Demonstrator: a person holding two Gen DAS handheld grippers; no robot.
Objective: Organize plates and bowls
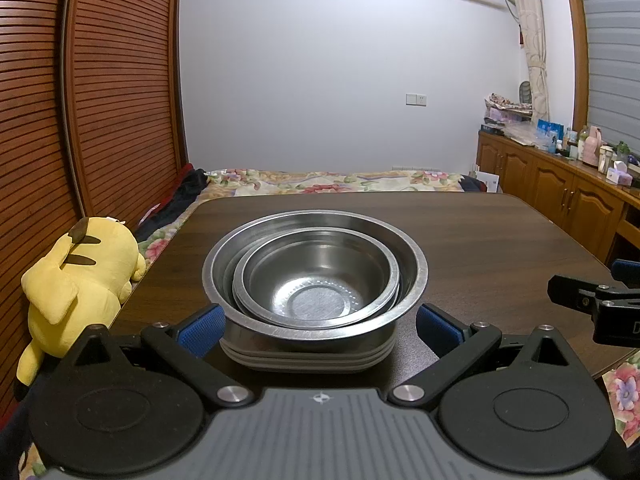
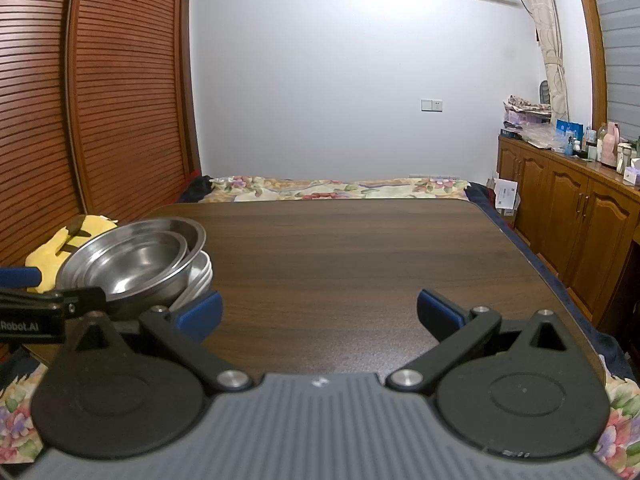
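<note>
Nested steel bowls [image 1: 316,276] sit on a stack of grey-white plates [image 1: 308,354] on the dark wooden table [image 1: 480,240]. My left gripper [image 1: 318,326] is open, its blue pads on either side of the stack, not touching it. In the right wrist view the bowls [image 2: 132,260] and plates [image 2: 198,278] are at the left. My right gripper [image 2: 320,312] is open and empty over bare table [image 2: 340,248], to the right of the stack. It also shows at the right edge of the left wrist view [image 1: 592,300].
A yellow plush toy [image 1: 76,288] lies off the table's left edge on a floral bed [image 1: 320,180]. Wooden slatted doors [image 1: 100,100] stand at left. A wooden cabinet [image 1: 560,192] with bottles and clutter runs along the right.
</note>
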